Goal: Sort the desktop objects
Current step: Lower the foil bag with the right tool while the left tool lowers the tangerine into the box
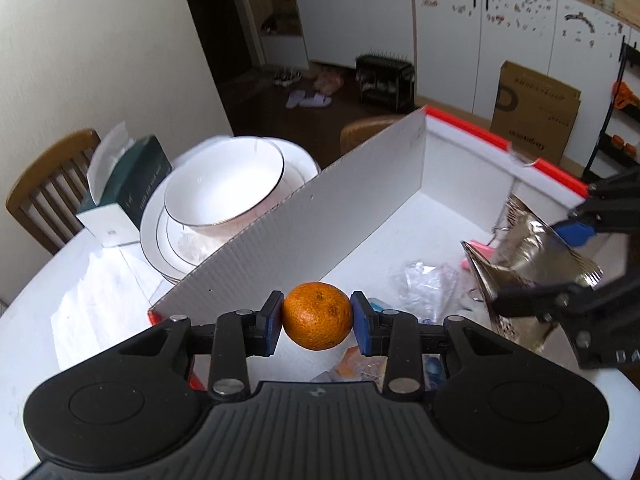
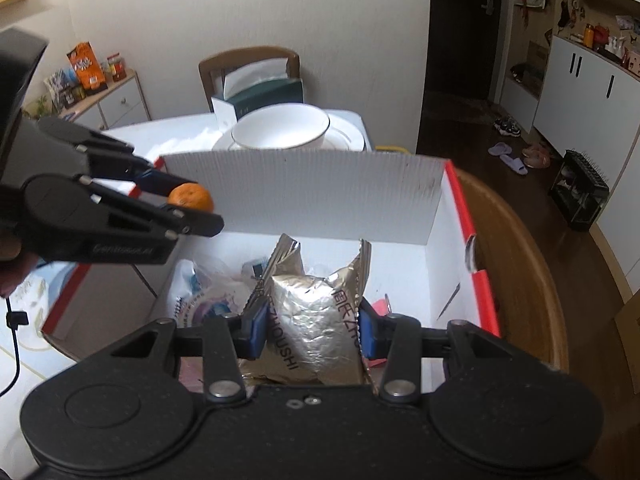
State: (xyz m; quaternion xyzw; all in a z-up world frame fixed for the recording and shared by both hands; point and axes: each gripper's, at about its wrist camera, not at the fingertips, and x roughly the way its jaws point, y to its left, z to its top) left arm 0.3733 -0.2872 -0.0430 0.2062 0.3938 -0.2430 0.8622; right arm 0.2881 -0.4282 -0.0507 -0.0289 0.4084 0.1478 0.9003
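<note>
Orange sits clamped between the blue pads of my left gripper, pinched on both sides and lifted above the near end of the box. From the right wrist camera I see the same fruit held over the box's left edge, clear of the white corrugated wall.

My right gripper is clenched on a silver foil bag, with the pads pressing into its crumpled sides. The bag hangs inside the box, over the white floor, with dark lettering running along its front. In the left wrist view the bag shows at the right side of the box, crinkled and tilted, with one blue pad against its upper edge.

The box is white inside with a red rim and stands on the white table. On its floor lie a clear plastic wrapper, a pink item partly hidden behind the bag, and some small packets near my left gripper that I cannot identify.

Outside the box, just beyond its long wall, I see a white bowl stacked on plates. Beside them stands a dark green tissue box, and a wooden chair is behind the table.
</note>
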